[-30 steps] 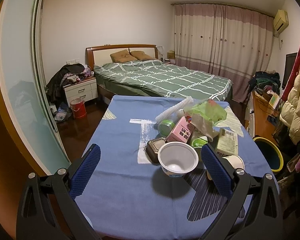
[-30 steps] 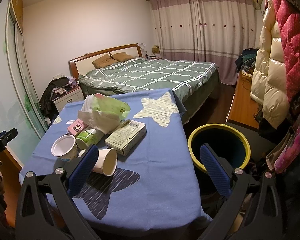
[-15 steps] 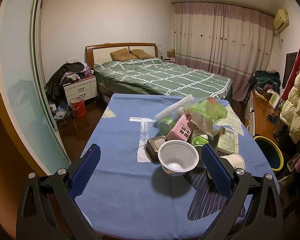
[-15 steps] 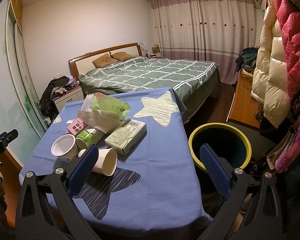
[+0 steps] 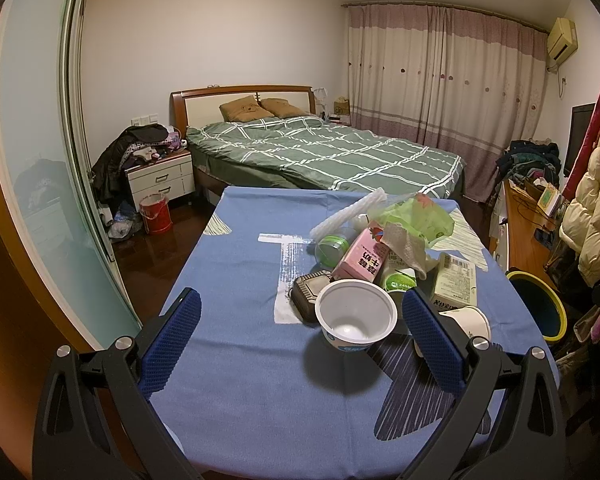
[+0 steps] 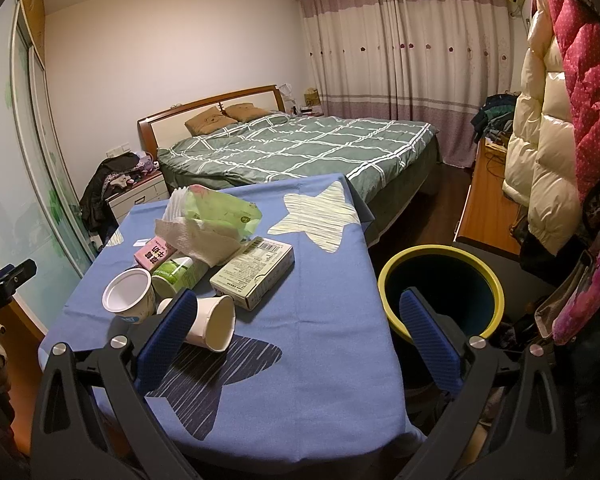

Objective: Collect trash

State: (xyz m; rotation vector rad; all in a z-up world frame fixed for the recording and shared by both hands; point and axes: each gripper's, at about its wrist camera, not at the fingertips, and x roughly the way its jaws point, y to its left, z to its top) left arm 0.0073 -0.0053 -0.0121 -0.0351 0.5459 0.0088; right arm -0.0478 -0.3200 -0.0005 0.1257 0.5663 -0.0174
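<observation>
Trash sits heaped mid-worktop (image 5: 240, 264): yogurt cup (image 5: 355, 315), pink milk carton (image 5: 362, 260), tipped paper cup (image 6: 214, 322). Left tongs (image 5: 300, 340) and right tongs (image 6: 296, 334) gape wide, empty; yellow-rimmed bin (image 6: 440, 292) waits beside the worktop for drops

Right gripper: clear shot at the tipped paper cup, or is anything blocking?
Probably yes. The right gripper is open, and the tipped paper cup lies on the blue tablecloth right beside its left finger, nothing on top. The box sits close behind.
</observation>
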